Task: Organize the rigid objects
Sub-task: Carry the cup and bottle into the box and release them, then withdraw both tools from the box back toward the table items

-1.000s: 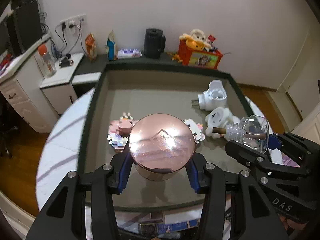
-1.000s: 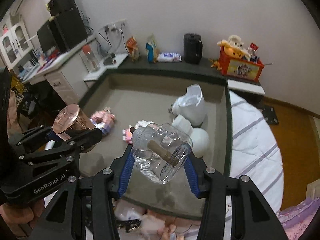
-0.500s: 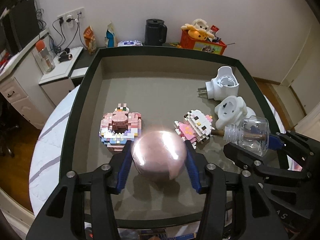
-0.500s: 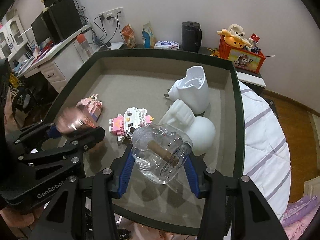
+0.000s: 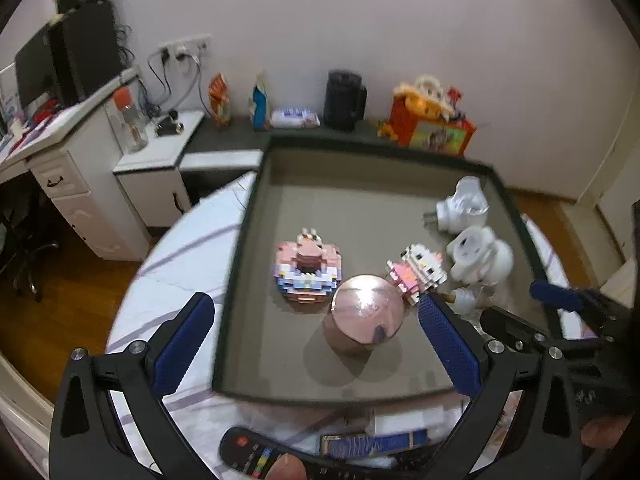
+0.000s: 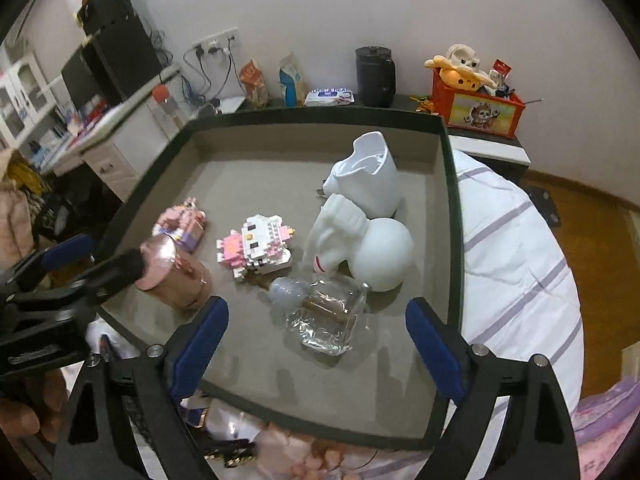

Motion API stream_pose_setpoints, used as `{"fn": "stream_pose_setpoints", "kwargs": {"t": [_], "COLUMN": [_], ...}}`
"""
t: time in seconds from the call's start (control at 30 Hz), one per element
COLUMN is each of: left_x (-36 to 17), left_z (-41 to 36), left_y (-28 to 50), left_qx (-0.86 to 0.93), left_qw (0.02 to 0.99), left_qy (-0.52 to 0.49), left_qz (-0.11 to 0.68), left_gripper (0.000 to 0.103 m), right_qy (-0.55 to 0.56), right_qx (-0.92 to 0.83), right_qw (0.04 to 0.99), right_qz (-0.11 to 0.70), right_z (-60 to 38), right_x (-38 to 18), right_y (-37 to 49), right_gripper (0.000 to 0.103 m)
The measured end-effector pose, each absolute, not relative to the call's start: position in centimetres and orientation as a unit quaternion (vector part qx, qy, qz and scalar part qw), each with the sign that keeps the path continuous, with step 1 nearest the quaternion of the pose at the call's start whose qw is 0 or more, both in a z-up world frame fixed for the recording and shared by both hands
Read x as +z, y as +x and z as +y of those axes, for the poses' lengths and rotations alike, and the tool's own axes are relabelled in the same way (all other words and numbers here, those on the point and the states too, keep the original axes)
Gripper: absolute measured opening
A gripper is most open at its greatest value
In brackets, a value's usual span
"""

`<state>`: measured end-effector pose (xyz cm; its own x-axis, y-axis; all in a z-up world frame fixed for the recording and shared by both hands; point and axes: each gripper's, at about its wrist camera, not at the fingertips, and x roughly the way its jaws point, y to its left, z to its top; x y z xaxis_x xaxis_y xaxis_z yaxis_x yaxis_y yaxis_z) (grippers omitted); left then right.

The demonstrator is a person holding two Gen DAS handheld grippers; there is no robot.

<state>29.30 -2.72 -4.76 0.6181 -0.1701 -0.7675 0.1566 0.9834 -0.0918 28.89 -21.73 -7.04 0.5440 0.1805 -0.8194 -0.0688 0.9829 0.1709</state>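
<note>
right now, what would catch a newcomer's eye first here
The shiny copper tin stands near the front of the dark tray, beside a pink block figure. To its right a clear glass bottle lies on its side, in front of a white and pink block cat and white plug-in devices. Both the left gripper and right gripper are open and hold nothing.

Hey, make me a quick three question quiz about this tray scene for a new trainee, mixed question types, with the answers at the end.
1. True or false: the left tool grips the copper tin.
2. The glass bottle is: A) upright, B) on its side, C) off the tray.
3. Which toy sits between the copper tin and the white adapters?

Key: 1 false, its jaws are open. 2 B. 3 The white and pink brick cat.
</note>
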Motion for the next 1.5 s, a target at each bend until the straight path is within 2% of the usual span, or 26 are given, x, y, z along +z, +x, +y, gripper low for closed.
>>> {"fn": "stream_pose_setpoints", "kwargs": {"t": [0.37,0.83,1.2,1.5], "left_x": [0.0,3.4,1.7,1.4], "left_z": [1.7,3.0,2.1,1.4], "left_y": [22.2,10.4,4.7,3.9], "left_qx": [-0.079,-0.062,-0.075,-0.073], "left_qw": [0.923,0.95,0.952,0.952], "left_qy": [-0.033,-0.013,-0.02,-0.014], "left_qz": [0.374,0.304,0.295,0.297], "left_gripper": [0.103,0.103,0.103,0.103], "right_qy": [0.15,0.1,0.062,0.047], "right_qx": [0.098,0.055,0.027,0.052], "right_qw": [0.888,0.938,0.951,0.946], "right_qz": [0.423,0.328,0.303,0.316], "right_z": [-23.2,-24.2,-22.8,-21.3], "right_x": [-2.7,3.8,2.2,0.7], "right_y": [24.5,11.4,3.4,2.4], "right_gripper": [0.092,0.092,0.092,0.092]}}
